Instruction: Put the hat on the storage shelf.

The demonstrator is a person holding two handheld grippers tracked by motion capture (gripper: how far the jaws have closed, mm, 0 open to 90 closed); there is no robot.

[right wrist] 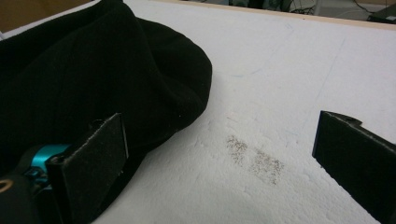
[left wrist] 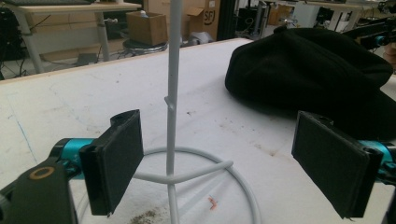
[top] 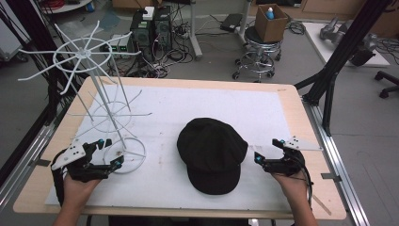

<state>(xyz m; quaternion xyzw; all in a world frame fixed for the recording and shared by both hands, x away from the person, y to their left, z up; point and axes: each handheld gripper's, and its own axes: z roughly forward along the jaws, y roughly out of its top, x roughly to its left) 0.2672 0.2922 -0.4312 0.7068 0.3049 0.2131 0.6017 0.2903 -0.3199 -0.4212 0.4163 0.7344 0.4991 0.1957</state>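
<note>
The cap point(top: 212, 155) lay between the left gripper point(top: 107, 153) and right gripper point(top: 268, 150); both gaped wide, holding nothing.

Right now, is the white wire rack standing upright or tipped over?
Upright: the white wire rack stands on its ring base, pole rising between the open left gripper jaws.

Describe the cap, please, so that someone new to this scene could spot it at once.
On the white mat covering the wooden table, look near the front edge, between the two grippers. The cap lies flat there, right of the white wire rack. It is the only black, soft fabric thing on the mat.
</note>
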